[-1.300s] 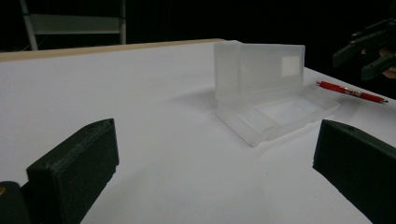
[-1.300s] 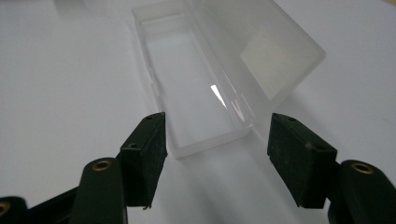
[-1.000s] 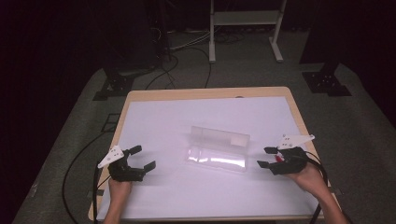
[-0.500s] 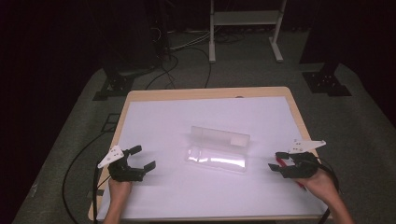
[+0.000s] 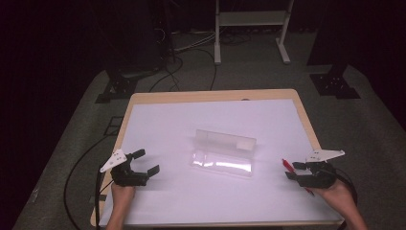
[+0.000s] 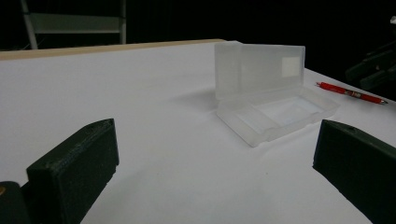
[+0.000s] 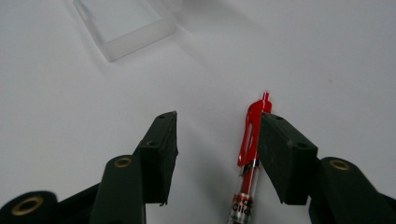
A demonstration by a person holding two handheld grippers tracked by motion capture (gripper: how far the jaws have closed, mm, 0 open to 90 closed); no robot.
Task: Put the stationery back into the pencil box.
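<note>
Overhead, a clear plastic case (image 5: 223,154) is lying open mid-worktop (image 5: 167,124). Alongside, the left gripper (image 6: 215,172) is spreading blocky jaws wide, empty. Closer, the right gripper (image 7: 217,140) is straddling a glossy red pen (image 7: 247,158), jaws parted.

Matt white sheet (image 5: 182,129), paper-smooth, over a table (image 5: 210,95) with a pale wood border bare along its far edge. Frosted translucent plastic for the case (image 5: 222,153), smooth, lightly glossy, with highlights on the open tray. Glossy red plastic on the pen (image 7: 249,154) clip, clear plastic barrel below it with a printed band, near the right edge. Matt black plastic jaws on the right gripper (image 7: 217,140), faintly layered as if printed, with brass-coloured inserts at the joints. Same dull black on the left gripper (image 6: 215,163). Matt pale plates on top of both. Rough grey carpet-like floor (image 5: 72,139).
</note>
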